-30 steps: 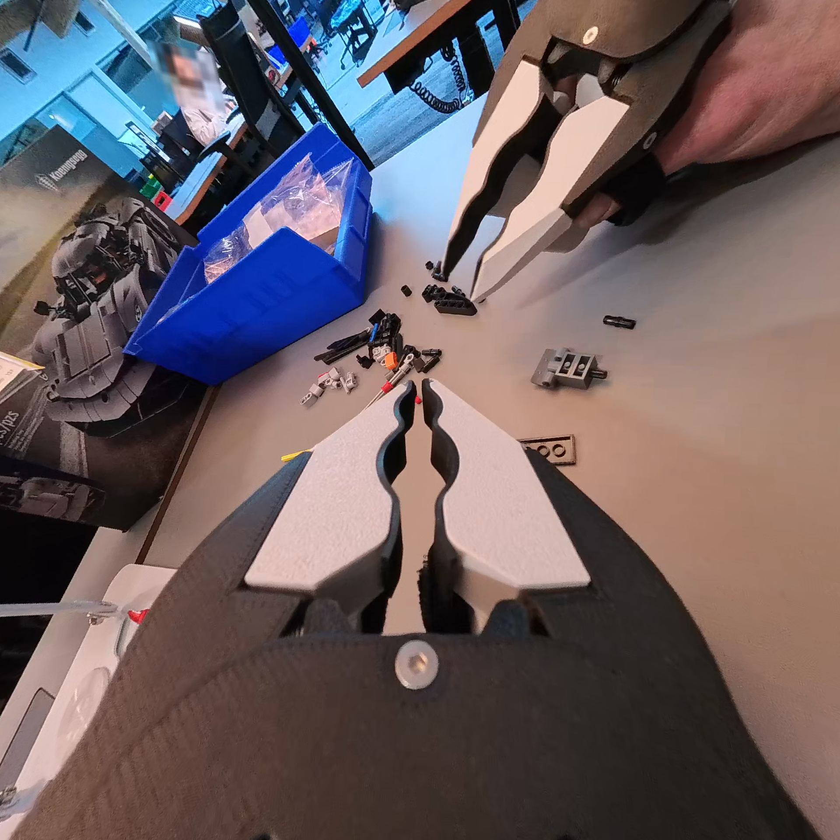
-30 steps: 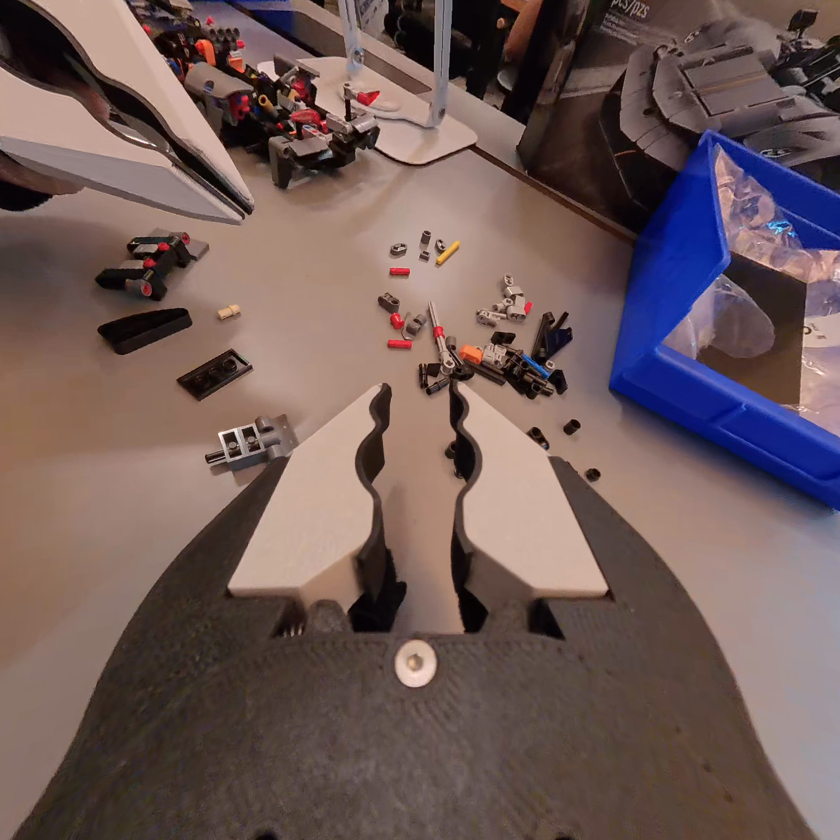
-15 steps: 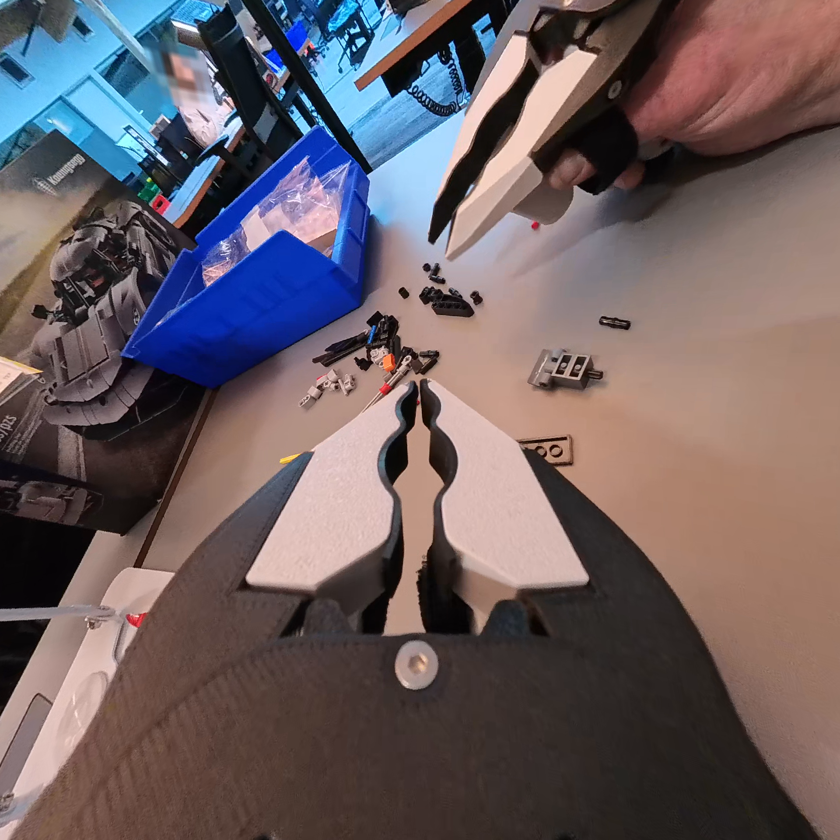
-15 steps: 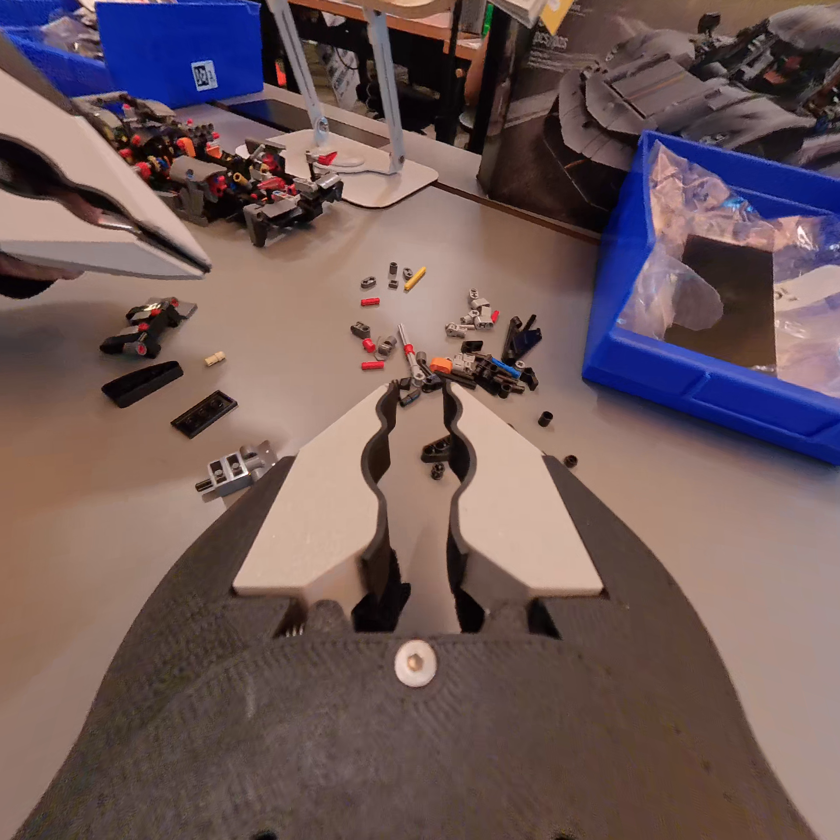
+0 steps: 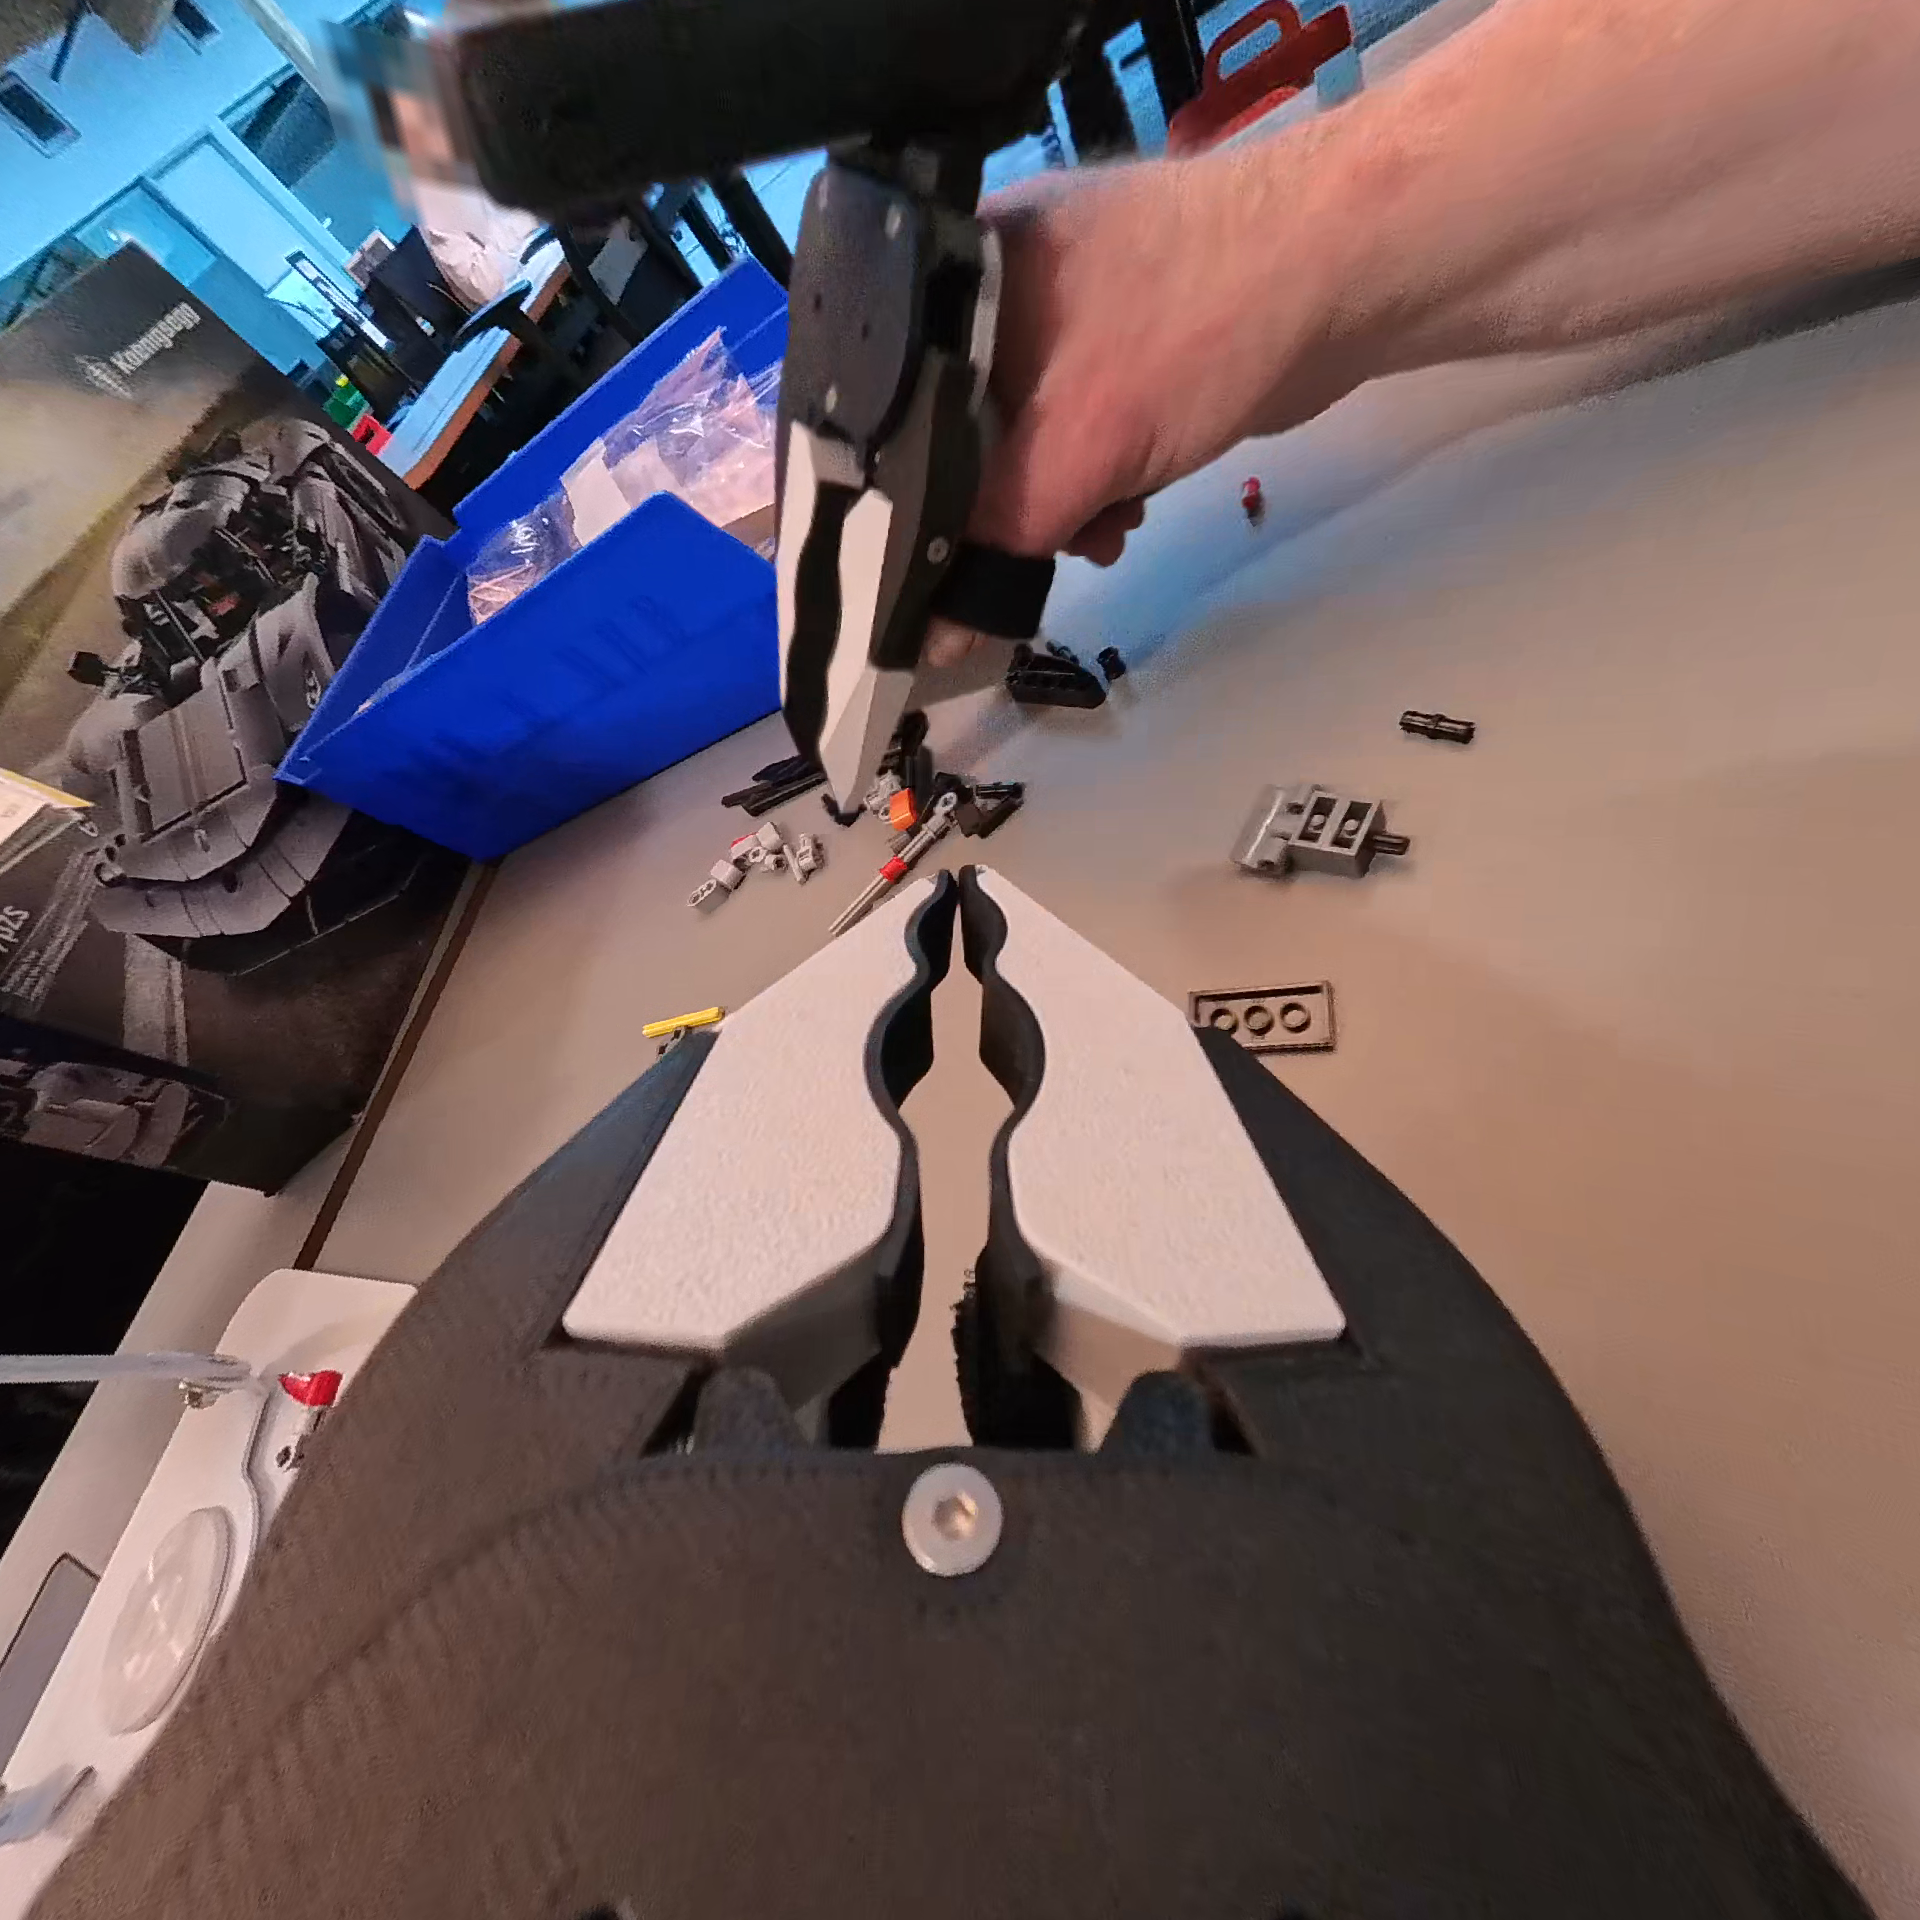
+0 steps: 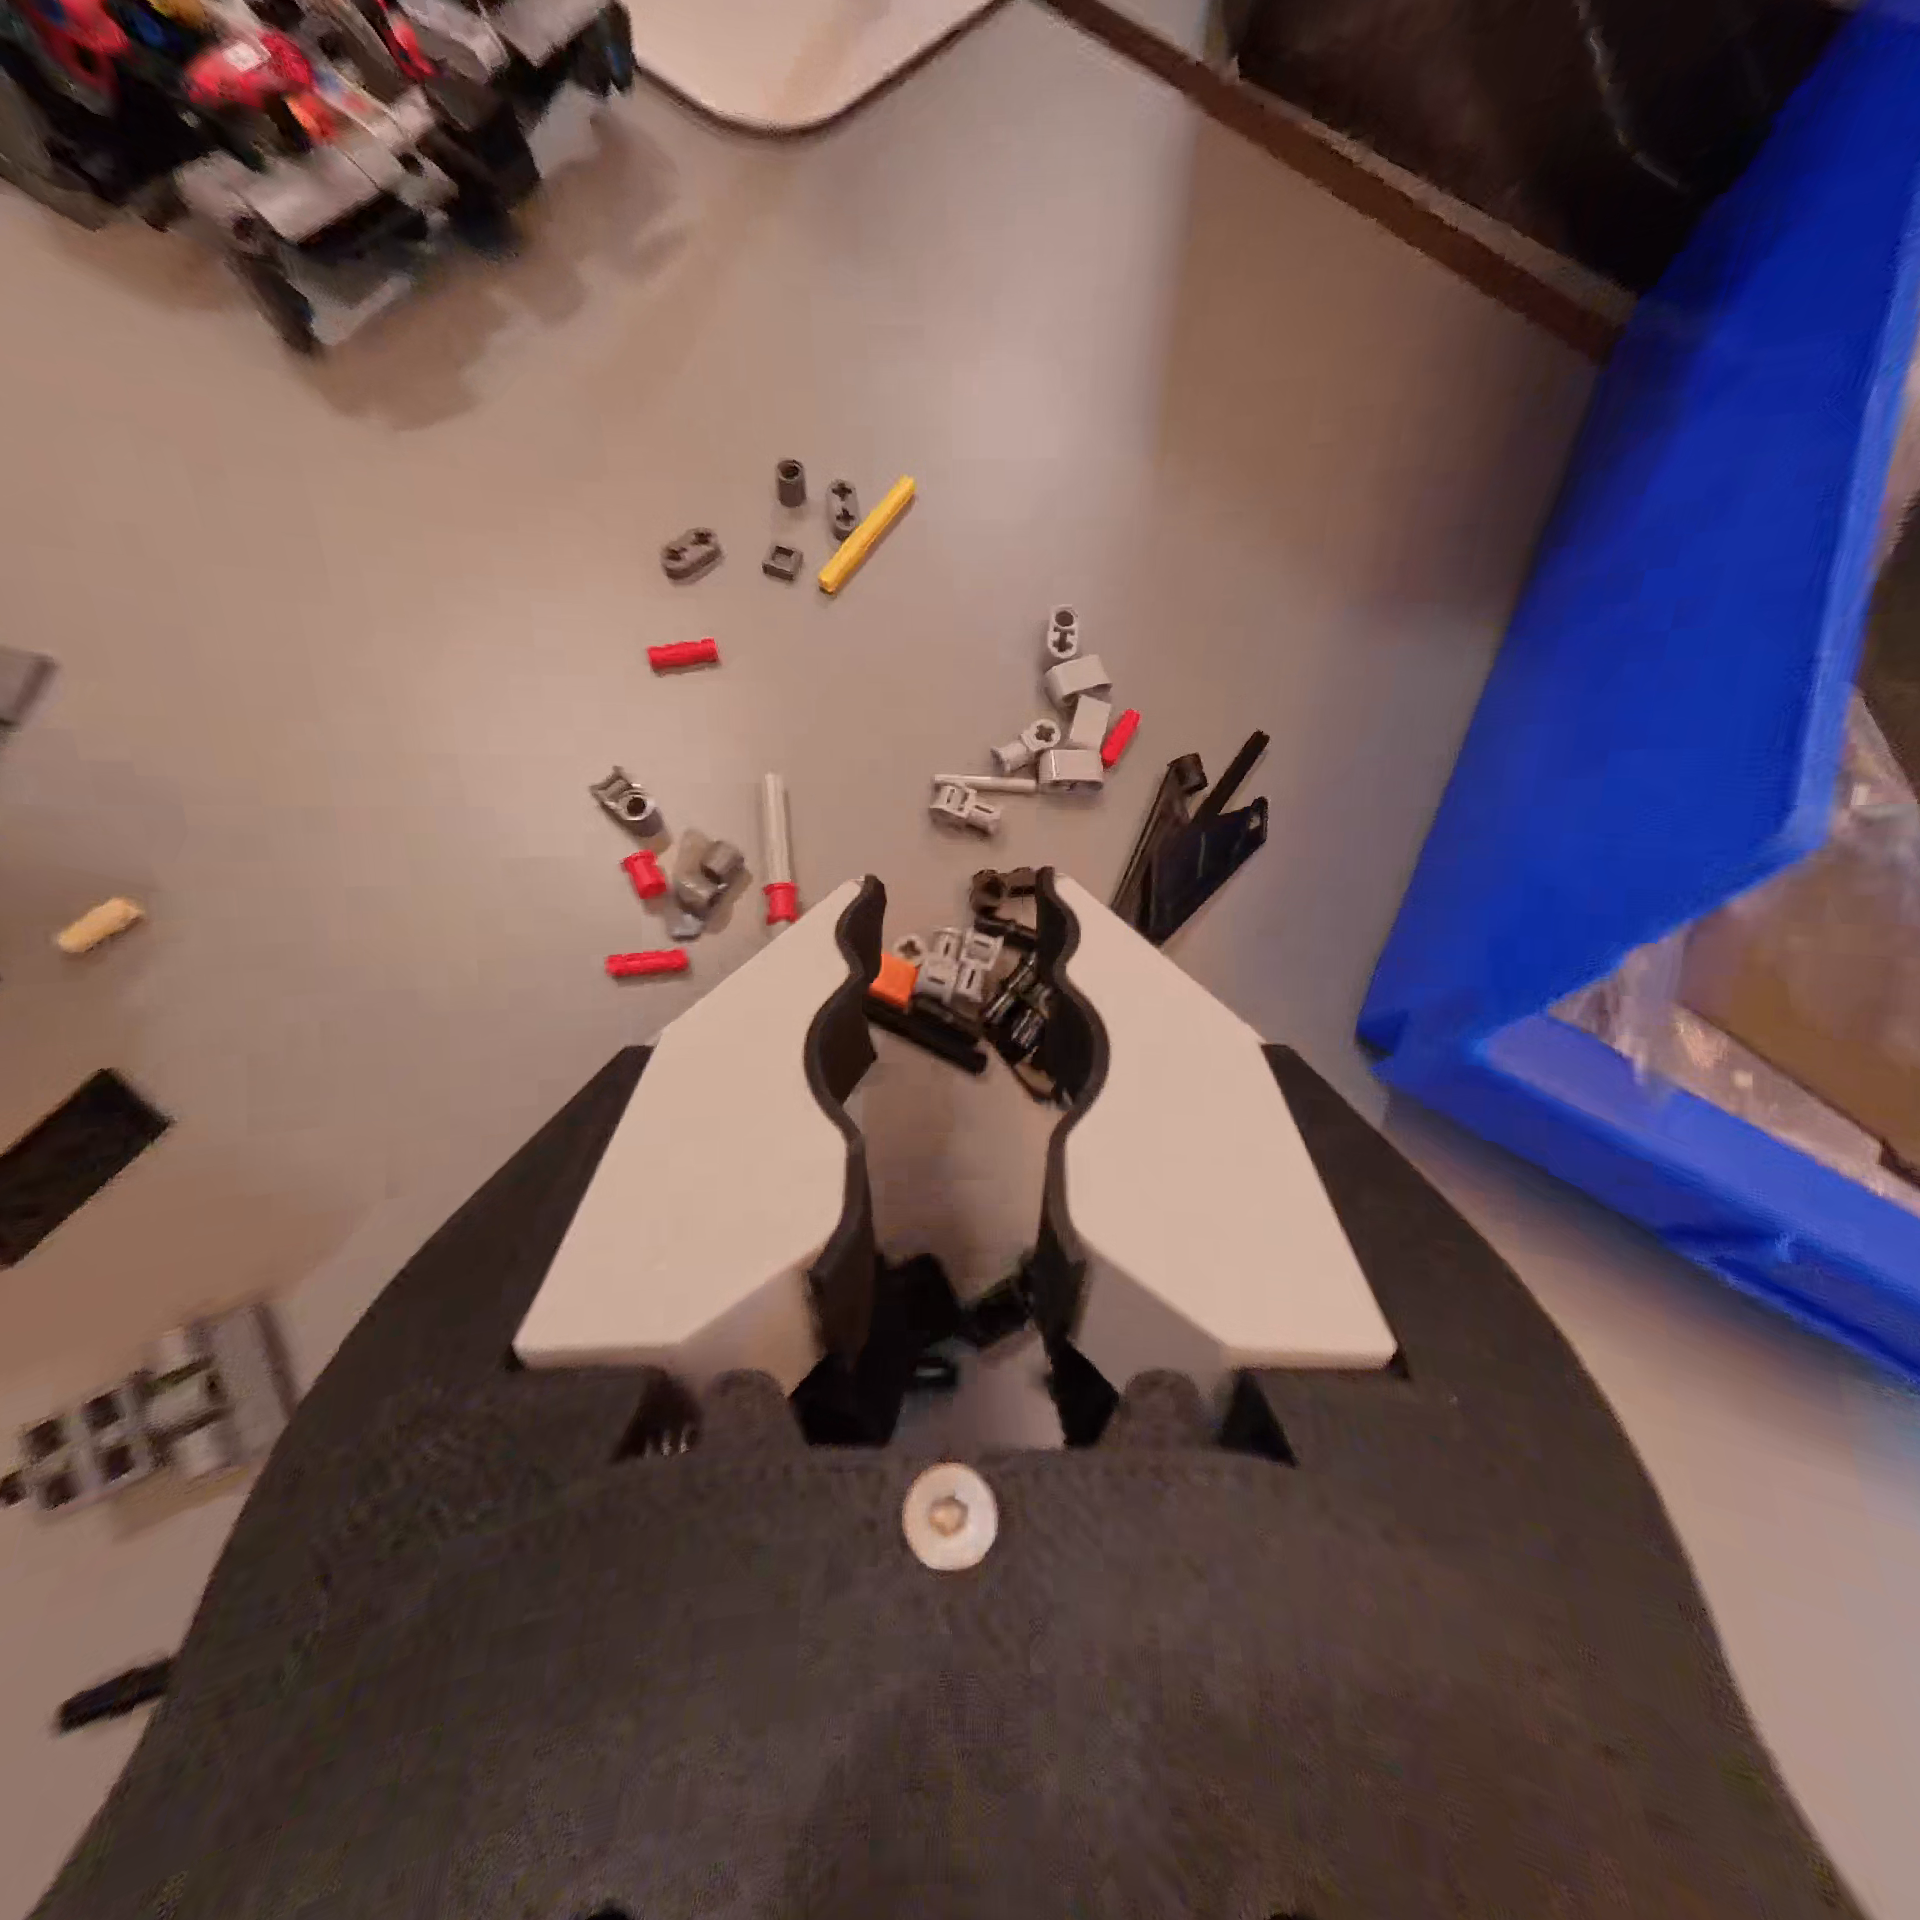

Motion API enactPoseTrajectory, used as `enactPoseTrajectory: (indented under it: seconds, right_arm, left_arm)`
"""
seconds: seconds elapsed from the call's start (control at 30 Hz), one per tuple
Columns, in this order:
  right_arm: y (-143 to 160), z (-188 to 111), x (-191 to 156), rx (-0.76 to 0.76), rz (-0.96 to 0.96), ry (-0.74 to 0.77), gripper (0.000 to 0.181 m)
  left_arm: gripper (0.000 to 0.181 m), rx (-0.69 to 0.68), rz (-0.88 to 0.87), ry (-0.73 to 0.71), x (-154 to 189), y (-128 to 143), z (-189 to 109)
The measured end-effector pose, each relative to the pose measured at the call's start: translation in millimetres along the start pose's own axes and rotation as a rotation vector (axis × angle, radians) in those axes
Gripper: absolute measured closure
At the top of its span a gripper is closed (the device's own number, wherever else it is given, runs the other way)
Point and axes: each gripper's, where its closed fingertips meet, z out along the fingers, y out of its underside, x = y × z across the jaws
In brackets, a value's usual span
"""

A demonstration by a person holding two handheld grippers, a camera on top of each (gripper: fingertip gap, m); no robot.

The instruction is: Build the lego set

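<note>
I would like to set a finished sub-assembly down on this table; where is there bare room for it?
The table is bare to the right of the grey hinge brick and the dark three-hole plate. It is crowded between the blue bin and the yellow axle, where the open right gripper hovers over loose pieces.

My left gripper (image 5: 958,878) lies low and level, its fingertips nearly touching. My right gripper (image 6: 961,894) points steeply downward, jaws parted, gripped by my bare right hand (image 5: 1101,416).
</note>
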Motion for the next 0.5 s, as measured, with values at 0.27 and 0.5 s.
enactPoseTrajectory:
  seconds: [0.27, 0.5]
  right_arm:
    - [8.2, 24.3, 5.8, -0.103, -0.01, -0.011, 0.167]
    - [-7.2, 3.4, -17.2, -0.026, 0.024, -0.102, 0.167]
  left_arm:
    - [0.181, 0.002, -0.005, 0.004, 0.1, -0.2, -0.2]
    - [0.177, 0.0, -0.037, -0.036, -9.8, 3.2, -0.8]
